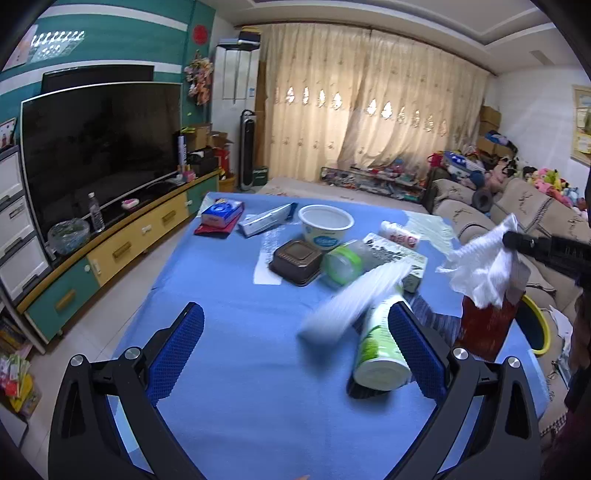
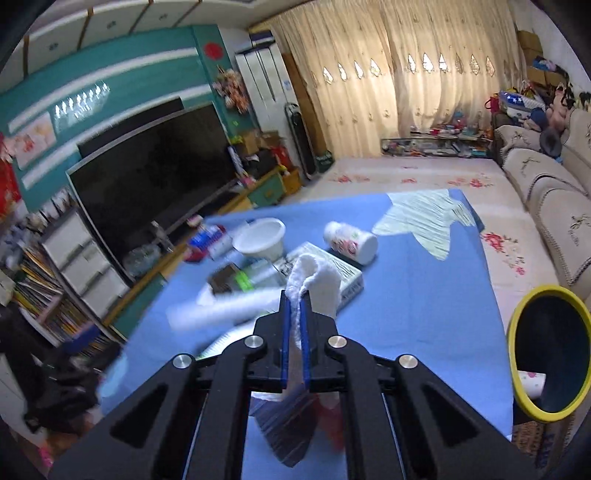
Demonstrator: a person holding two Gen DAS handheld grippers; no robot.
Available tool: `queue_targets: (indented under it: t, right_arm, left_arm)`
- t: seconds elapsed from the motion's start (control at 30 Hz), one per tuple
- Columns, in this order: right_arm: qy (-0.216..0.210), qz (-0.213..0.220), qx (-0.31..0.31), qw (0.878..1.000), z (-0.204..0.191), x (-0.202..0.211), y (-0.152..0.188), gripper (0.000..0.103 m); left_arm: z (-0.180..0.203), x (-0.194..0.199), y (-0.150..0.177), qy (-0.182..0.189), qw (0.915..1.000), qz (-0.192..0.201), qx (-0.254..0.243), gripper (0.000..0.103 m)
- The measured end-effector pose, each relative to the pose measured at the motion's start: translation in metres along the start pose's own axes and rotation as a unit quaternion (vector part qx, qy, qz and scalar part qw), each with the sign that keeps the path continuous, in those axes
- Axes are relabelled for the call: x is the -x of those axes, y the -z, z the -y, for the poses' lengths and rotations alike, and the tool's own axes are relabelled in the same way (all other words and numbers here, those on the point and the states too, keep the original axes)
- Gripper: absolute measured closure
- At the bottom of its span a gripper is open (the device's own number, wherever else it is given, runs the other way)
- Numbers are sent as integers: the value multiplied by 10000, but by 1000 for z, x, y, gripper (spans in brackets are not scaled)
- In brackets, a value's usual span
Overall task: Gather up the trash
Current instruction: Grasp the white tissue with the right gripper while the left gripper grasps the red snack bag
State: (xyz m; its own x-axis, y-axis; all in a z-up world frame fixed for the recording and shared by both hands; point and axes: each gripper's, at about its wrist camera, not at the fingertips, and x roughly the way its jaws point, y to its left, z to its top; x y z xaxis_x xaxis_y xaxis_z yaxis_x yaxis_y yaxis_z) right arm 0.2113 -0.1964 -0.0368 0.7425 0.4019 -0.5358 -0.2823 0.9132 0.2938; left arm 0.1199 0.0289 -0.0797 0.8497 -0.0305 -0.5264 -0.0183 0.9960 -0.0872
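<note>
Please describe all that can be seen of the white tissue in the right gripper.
The tissue is white, soft, crumpled paper with a quilted look. The right gripper is shut on it: the blue pads pinch its middle, one end loops up past the fingertips, and the rest hangs below. In the left wrist view the tissue hangs in the air, above the table, its ragged edges drooping in front of a red packet. Whether they touch is unclear.

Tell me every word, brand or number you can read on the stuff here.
None reads clearly.
White tub: blue label, print too small.
Blue packet: lettering blurred.
Green-and-white canister: print blurred.
White cup: red pattern, no legible words.
Red round sign on the wall: character unreadable.
</note>
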Motion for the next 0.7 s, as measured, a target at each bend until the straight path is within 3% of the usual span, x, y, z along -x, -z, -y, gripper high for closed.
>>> queue_targets:
  t: [0.1,0.2,0.3,0.43,0.53,0.7]
  right_arm:
    - [26,145,53,9999,-3,13,-9,98]
    - [-11,207,39,9998,-4,19,-16,98]
    - [-248,171,-97,9995,-2,24,-25,98]
    - [-420,210,-40,9989,-9,40,-39,98]
    - [-566,251,58,9981,-17,52,-51,98]
    - [-755,306,147,9966,-28,69,-62,98]
  left_arm:
    - [15,8,2,570,9979,96,-279,5]
    - [34,15,8,1169,9905,179,-699,5]
    - [64,19,22,1703,9759,269,-1337,5]
    - [100,14,36,2033,9586,236,-1980,5]
    - [119,5,41,2286,9494,256,-2139,5]
    - [138,-9,35,2672,9435,451,-1905,5]
